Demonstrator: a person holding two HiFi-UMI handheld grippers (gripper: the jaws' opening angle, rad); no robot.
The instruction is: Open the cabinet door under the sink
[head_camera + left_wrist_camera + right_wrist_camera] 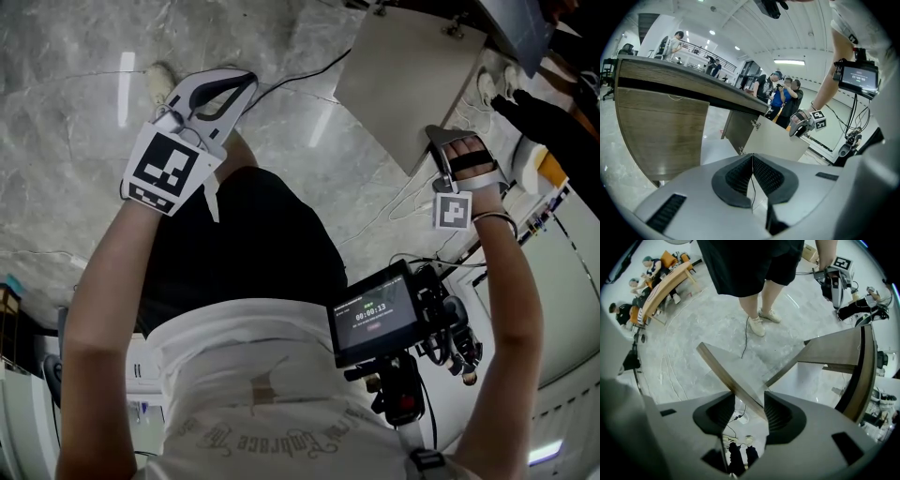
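Currently: two grippers, each carrying one marker cube (left (169, 164), right (452, 210)).

- Left gripper (239, 86): held over the marble floor (75, 112), well apart from the cabinet. In its own view the pads (738, 176) meet along one line, with nothing between them.
- Right gripper (441, 139): at the free edge of the cabinet door (403, 80). In its own view the jaws stand moderately apart and straddle that edge. The edge runs close along one pad and a clear gap shows at the other, so there is no clamp on it.
- Cabinet door: one. It is swung out from the cabinet body beneath the counter (684, 84).
- Hinges: two on the door's inner side, upper (755, 123) and lower (740, 150).
- Chest screen (375, 314): one.
- Shoes: two, seen from the right gripper view (756, 326), (769, 315).
- Floor cable (745, 341): one, trailing beside them.

Hard to make out:
- The counter shows edge-on and from below only, so its top surface is hidden.
- In the head view the right fingertips merge with the door's edge.
- The wearer's torso fills the lower half of the head view and covers the floor beneath.
- Bystanders (783, 96) behind the counter overlap one another, so the count is uncertain.
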